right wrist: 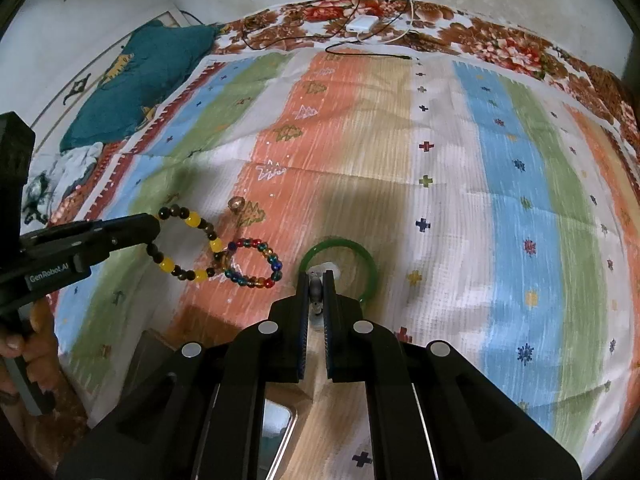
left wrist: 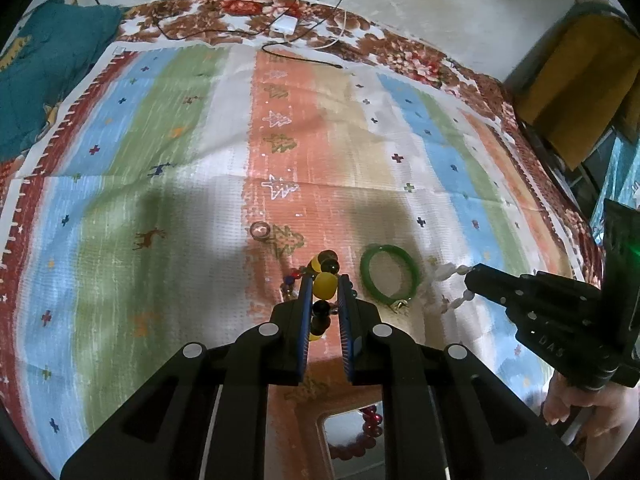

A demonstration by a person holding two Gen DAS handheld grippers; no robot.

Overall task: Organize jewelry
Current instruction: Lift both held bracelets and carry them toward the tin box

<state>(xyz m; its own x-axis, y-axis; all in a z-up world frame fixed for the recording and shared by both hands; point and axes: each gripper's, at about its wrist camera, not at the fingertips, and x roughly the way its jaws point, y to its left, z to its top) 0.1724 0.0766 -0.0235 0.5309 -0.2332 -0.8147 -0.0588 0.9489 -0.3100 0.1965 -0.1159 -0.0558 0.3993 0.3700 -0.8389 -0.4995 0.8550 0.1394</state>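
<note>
Left gripper: jaws narrow, clamped on the yellow bracelet, a yellow bead pinched between the blue pads; the loop hangs off the tip above the cloth.
Right gripper: jaws nearly closed on the white bracelet, a pale bead between the pads; its strand trails from the tip beside the bangle.
Bangle: green, flat on the cloth, between the two grippers.
Coloured bracelet: flat, just beside the yellow loop.
Ring: small, on the orange stripe, beyond the bracelets.
Red beads: near edge, under the left gripper.
</note>
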